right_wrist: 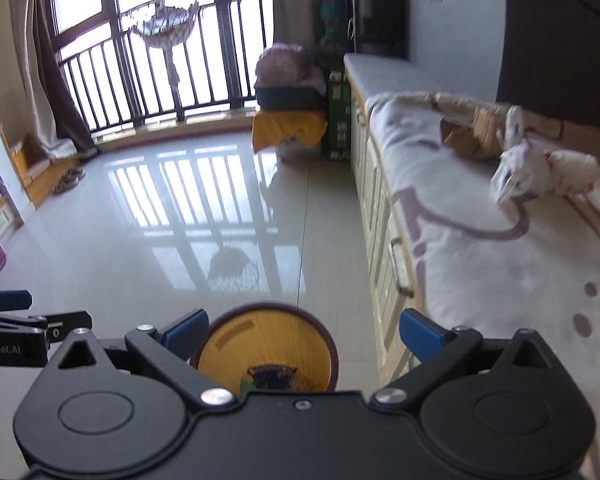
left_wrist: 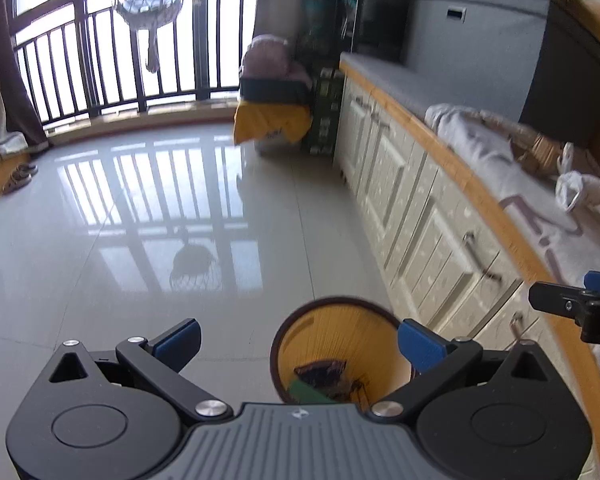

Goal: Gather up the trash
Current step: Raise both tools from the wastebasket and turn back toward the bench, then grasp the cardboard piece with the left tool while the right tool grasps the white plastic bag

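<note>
A round yellow bin (left_wrist: pixel 340 344) with a dark rim stands on the tiled floor beside the cabinet; dark and green trash lies at its bottom. My left gripper (left_wrist: pixel 300 340) hangs open just above it, nothing between its blue pads. My right gripper (right_wrist: pixel 302 334) is open too, above the same bin (right_wrist: pixel 268 344). On the cloth-covered bench lie a crumpled white plastic bag (right_wrist: pixel 540 172) and a brown woven item (right_wrist: pixel 472 132), also seen as the bag (left_wrist: pixel 580 188) in the left wrist view. The right gripper's finger (left_wrist: pixel 560 304) shows at the right edge there.
A long cabinet with drawers (left_wrist: pixel 420 208) runs along the right. A grey box (left_wrist: pixel 480 36) sits at the bench's far end. A stool with yellow cloth and a basket (right_wrist: pixel 290 120) stands by the balcony railing (left_wrist: pixel 100 60). Shoes (right_wrist: pixel 68 180) lie at the left.
</note>
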A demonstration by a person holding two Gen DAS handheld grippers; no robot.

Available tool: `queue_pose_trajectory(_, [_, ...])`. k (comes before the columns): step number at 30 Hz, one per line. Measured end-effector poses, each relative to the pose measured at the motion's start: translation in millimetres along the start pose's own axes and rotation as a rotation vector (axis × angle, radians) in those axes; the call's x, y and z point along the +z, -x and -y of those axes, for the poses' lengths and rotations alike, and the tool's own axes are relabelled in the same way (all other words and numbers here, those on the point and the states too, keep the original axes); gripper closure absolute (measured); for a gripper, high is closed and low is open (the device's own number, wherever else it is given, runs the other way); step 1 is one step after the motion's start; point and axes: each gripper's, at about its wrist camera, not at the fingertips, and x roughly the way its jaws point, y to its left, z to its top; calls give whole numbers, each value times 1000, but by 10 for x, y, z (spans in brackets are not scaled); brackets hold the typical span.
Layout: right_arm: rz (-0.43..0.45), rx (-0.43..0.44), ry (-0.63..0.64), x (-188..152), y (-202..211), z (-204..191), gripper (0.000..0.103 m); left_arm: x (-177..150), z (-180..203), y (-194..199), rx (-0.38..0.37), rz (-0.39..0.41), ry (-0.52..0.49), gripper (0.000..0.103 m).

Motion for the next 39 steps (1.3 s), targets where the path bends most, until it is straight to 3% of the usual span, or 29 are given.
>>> queue_pose_trajectory(10, [171,-15,-44,165,432,245,0,161,328,323,-32,179,-4,0])
queue_pose_trajectory(19, [328,-38,-144,172,690,679,0,211,791,379,-118,287,-48,0])
queue_pose_trajectory(27, [425,-121,-320,186,671,1261,0,310,1320,43,-260,297,-64,0])
queue_pose_trajectory(33, [416,-131,-411,251,362,1728,0,425,1684,-297,-334,282,-115,0])
queue_pose_trajectory(34, [406,-111,-414,284,285,1779,1,462,1730,-361,-352,285,-121,0])
queue_pose_trajectory(36, [386,-102,-419,348,121,1858,13,520,1790,-474,-401,277,-131,1])
queue_pose_trajectory(37, [368,-105,-405,384,38,1871,24,556,1821,-530,-421,276,-130,2])
queue_pose_trajectory(39, [354,-97,-380,426,-97,1863,30,653,1873,-644,-443,288,-126,5])
